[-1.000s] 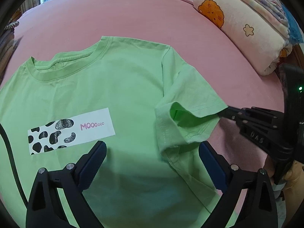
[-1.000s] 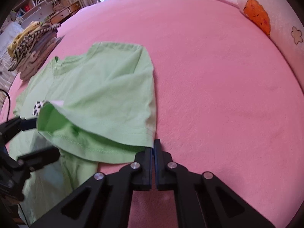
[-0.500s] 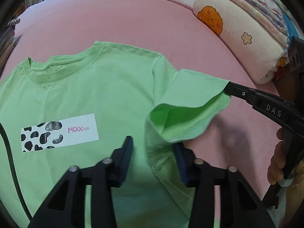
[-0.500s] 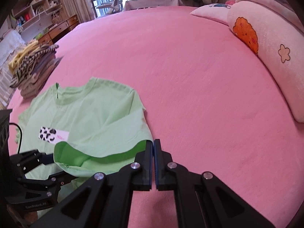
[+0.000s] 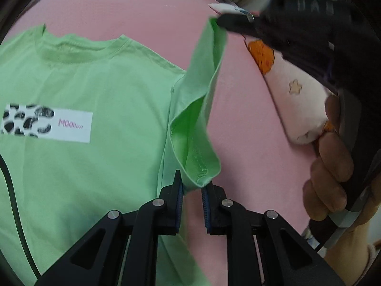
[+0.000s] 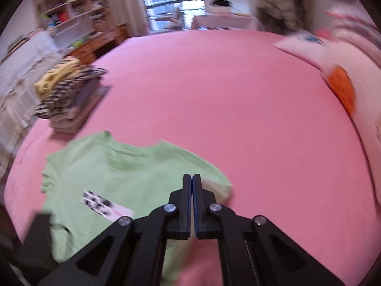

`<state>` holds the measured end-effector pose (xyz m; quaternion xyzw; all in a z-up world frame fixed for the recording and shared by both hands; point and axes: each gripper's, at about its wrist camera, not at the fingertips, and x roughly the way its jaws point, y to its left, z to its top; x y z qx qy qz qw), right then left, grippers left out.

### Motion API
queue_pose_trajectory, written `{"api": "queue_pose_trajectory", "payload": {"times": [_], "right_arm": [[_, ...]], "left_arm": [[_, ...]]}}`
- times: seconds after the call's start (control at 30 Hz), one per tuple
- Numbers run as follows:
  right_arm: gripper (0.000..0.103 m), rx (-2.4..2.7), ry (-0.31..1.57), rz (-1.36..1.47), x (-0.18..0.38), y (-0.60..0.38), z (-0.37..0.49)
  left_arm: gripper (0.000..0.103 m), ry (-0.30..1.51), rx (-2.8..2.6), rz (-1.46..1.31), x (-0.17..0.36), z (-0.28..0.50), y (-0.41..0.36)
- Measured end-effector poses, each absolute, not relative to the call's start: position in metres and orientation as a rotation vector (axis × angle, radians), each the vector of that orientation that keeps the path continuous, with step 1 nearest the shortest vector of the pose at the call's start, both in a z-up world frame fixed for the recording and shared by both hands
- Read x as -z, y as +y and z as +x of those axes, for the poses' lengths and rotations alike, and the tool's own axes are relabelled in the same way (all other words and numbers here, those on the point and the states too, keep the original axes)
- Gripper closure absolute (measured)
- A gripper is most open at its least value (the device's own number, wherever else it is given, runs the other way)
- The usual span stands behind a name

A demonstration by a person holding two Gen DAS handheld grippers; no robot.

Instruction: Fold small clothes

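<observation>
A light green T-shirt with a cow-print label lies face up on the pink bed; it also shows in the right wrist view. Its right sleeve is lifted off the bed. My right gripper is shut on the sleeve's upper corner and holds it high; it shows in the left wrist view. My left gripper has its jaws nearly closed around the sleeve's lower hem corner, with a small gap left.
The pink bed stretches far ahead. Rolled pale blankets with orange prints lie at the right. A stack of folded clothes sits at the bed's far left edge. Shelves and a window stand behind.
My right gripper has lifted the sleeve corner up high. My left gripper has narrowed from wide open and moved to the sleeve's lower hem corner.
</observation>
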<state>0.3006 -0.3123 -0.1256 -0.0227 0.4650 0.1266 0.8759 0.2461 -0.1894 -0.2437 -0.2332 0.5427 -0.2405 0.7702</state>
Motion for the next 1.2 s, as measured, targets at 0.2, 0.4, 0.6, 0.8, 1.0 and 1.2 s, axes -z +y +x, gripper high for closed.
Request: {"api": "queue_pose_trajectory", "payload": {"times": [0.2,0.4,0.6,0.8,1.0,1.2], "right_arm": [[0.103,-0.412,0.965,-0.135,0.124,-0.244,0.331],[0.102,-0.476,1.042,-0.212,0.149,-0.201,0.335],[0.083,-0.354,1.073,-0.165,0.147,-0.252,0.314],[0.082,-0.230,1.166,-0.132,0.160,-0.311,0.235],[0.083,-0.194,1.273,-0.094,0.183,-0.330,0.139],[0.083,-0.190,1.280,-0.108,0.200,-0.324,0.088]], "left_arm": [[0.089,1.180,0.485,-0.663,0.254,0.249,-0.166],[0.081,1.254,0.369,-0.676,0.281,0.242,-0.135],[0.081,1.309,0.338,-0.657,0.296,0.230,-0.110],[0.075,1.316,0.407,-0.635,0.286,0.238,-0.108],[0.067,1.277,0.482,-0.507,0.260,0.271,-0.122],[0.050,1.228,0.601,-0.244,0.229,0.339,-0.150]]}}
